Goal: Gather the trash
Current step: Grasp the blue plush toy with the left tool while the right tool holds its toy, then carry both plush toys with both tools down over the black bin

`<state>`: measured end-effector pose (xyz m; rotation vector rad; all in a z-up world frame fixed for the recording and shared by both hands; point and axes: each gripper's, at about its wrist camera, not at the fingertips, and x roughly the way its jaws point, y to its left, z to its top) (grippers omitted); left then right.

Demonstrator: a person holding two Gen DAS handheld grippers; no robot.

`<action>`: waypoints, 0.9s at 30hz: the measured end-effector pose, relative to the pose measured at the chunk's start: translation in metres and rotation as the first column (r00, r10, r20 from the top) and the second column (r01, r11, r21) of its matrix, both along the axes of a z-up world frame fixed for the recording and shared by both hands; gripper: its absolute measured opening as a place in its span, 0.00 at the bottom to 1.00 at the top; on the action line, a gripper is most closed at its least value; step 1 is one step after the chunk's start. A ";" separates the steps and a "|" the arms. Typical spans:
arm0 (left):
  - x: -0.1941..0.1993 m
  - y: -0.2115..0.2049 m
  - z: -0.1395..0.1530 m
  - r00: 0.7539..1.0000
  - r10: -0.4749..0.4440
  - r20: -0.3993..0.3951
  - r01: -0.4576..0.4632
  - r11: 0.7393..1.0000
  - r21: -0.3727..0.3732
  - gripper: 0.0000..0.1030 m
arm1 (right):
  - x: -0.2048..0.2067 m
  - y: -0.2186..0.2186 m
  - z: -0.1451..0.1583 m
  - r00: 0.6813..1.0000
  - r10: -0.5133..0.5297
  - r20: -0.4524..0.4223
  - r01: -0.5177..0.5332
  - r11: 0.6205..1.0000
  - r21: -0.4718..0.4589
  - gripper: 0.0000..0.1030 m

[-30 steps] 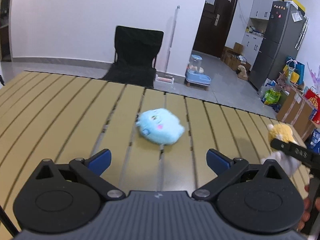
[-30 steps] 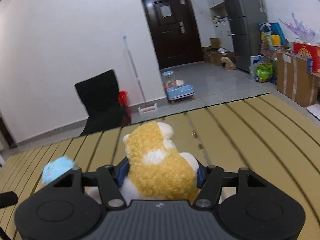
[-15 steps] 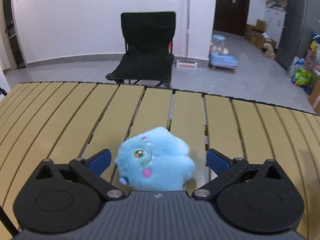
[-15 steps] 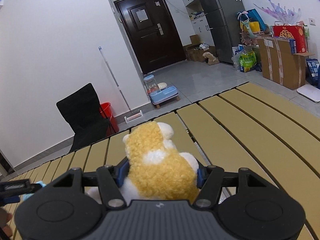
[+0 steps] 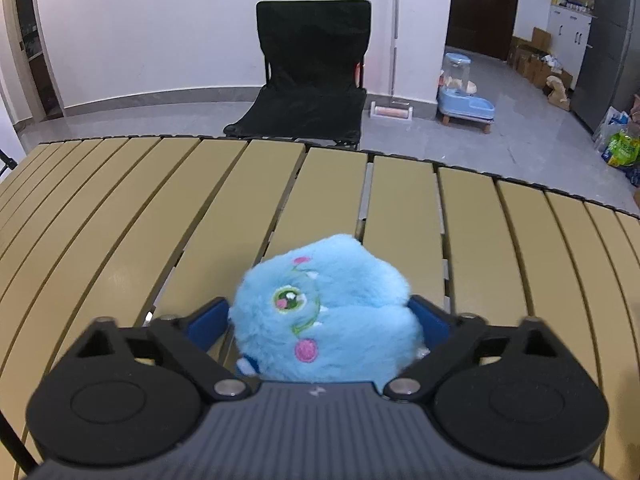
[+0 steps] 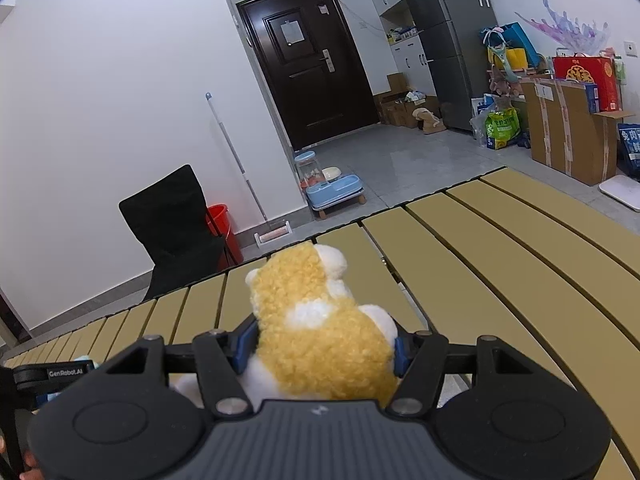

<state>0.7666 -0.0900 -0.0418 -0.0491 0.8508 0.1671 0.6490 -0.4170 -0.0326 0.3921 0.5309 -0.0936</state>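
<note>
Slatted table (image 5: 400, 208), L hand-held gripper (image 5: 320, 320) pinching blue plush (image 5: 340, 320), R hand-held gripper (image 6: 320, 346) pinching yellow plush (image 6: 320, 332)

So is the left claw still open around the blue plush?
No, the left claw has its blue pads pressed against both sides of the blue plush.

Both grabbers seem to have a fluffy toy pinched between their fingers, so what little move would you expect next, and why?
Probably a short lift of the left gripper: its blue pads already press both sides of the fluffy light-blue plush toy, which seems to sit low on the tan slatted table. The right gripper already grips the yellow-and-white curly plush toy.
</note>
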 end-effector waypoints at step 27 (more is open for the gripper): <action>-0.161 0.012 0.084 0.993 -0.090 0.081 0.088 0.996 0.028 0.74 | -0.119 0.065 0.057 0.995 0.101 0.023 -0.101 0.994 0.028 0.59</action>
